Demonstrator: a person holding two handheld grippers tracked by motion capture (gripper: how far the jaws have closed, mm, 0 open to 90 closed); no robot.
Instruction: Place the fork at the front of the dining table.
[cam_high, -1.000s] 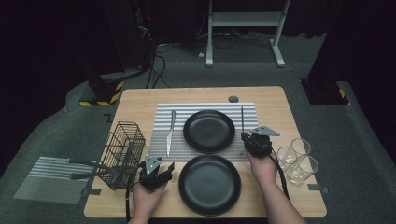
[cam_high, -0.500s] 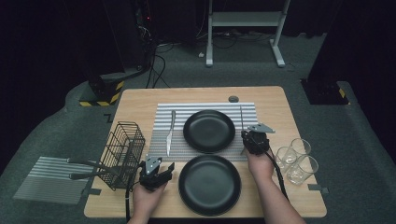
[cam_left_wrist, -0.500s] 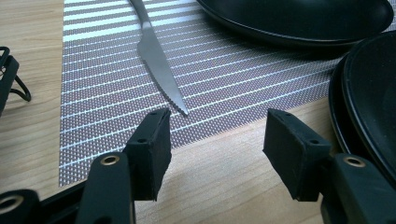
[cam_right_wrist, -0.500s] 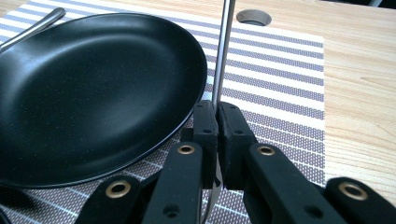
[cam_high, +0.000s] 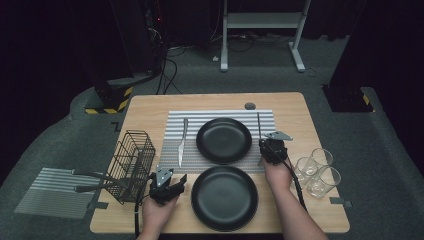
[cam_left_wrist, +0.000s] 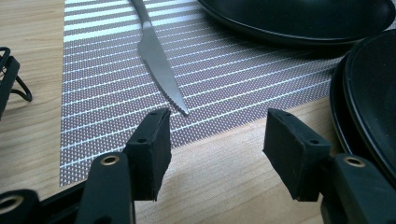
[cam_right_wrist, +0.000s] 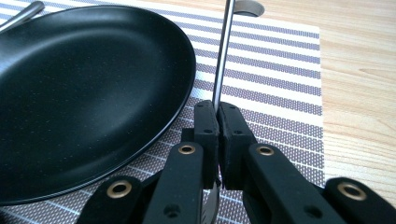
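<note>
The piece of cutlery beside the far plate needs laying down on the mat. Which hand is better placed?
Right. The right gripper is shut on the cutlery handle, over the mat beside the far plate. The left gripper is open, near the knife.

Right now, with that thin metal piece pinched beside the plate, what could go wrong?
The right gripper pinches a thin utensil close to one end, so the long free part could swing or slip. It hangs right beside the far plate and might knock the rim. The left gripper sits open near the knife tip, which a careless move could nudge.
</note>
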